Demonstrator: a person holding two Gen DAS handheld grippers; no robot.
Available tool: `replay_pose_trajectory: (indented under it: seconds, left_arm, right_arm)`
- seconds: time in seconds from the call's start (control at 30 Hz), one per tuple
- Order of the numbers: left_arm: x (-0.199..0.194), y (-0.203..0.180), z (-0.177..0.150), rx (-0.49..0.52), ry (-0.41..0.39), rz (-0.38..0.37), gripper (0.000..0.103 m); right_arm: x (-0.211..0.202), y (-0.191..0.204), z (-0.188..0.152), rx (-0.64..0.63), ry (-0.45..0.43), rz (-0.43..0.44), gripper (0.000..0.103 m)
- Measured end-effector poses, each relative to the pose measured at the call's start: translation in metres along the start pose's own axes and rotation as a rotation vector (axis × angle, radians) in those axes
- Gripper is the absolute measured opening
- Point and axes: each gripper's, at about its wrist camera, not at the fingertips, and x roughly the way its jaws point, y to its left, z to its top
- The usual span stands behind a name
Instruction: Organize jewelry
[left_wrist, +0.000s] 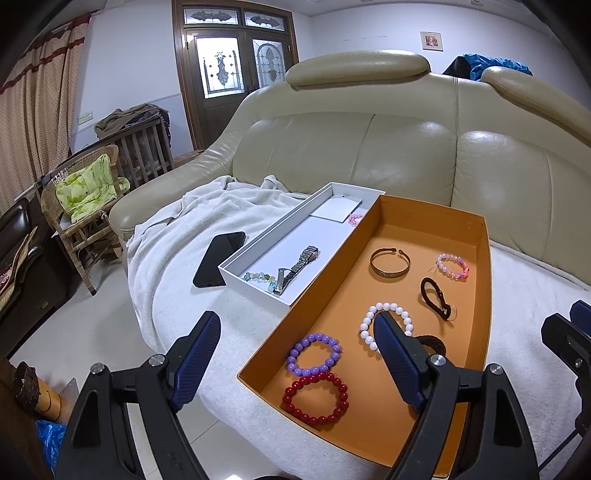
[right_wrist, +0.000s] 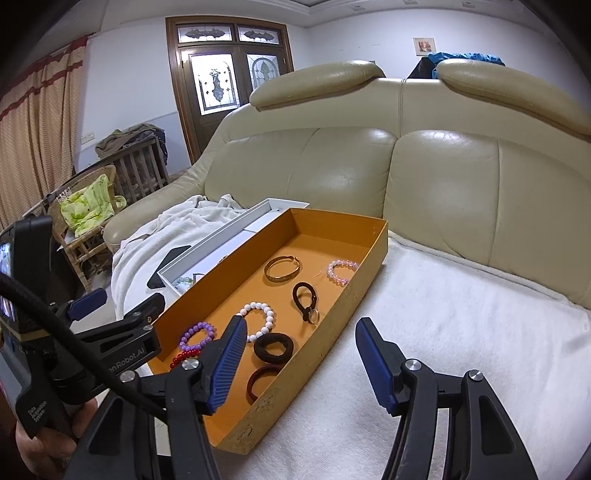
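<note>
While both my jaws hang spread wide and hold nothing, my left gripper (left_wrist: 295, 354) hovers over the near left end of the orange box (left_wrist: 484, 295) and my right gripper (right_wrist: 299, 343) over its near right wall. Nearest lie the red bracelet (left_wrist: 316, 398) and purple bracelet (left_wrist: 314, 353), then the white bracelet (left_wrist: 388, 321). Farther left, the white box (left_wrist: 258, 254) holds a watch (left_wrist: 299, 264).

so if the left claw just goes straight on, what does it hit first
Probably the near left wall of the orange box, then the purple bracelet inside it. The left claw is open and straddles that wall; depth is unclear.
</note>
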Motion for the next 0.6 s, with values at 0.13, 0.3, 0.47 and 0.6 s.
replay_pose_trajectory:
  seconds: [0.13, 0.3, 0.47, 0.6]
  left_arm:
    - [0.0004, 0.0014, 0.0001, -0.002, 0.001, 0.003, 0.085]
    - [-0.0001, 0.0013, -0.0006, 0.002, 0.0, 0.004, 0.085]
    - [-0.0001, 0.0014, -0.0009, -0.001, 0.002, 0.001, 0.085]
    - [-0.0008, 0.0014, -0.001, 0.0, 0.0, 0.001, 0.085]
  right_arm:
    - [0.0005, 0.005, 0.0008, -0.005, 0.007, -0.005, 0.065]
    - [0.0024, 0.0085, 0.004, -0.008, 0.02, -0.016, 0.065]
    - [0.004, 0.0111, 0.0055, -0.012, 0.028, -0.031, 0.065]
    - [0.005, 0.011, 0.0058, -0.007, 0.03, -0.03, 0.065]
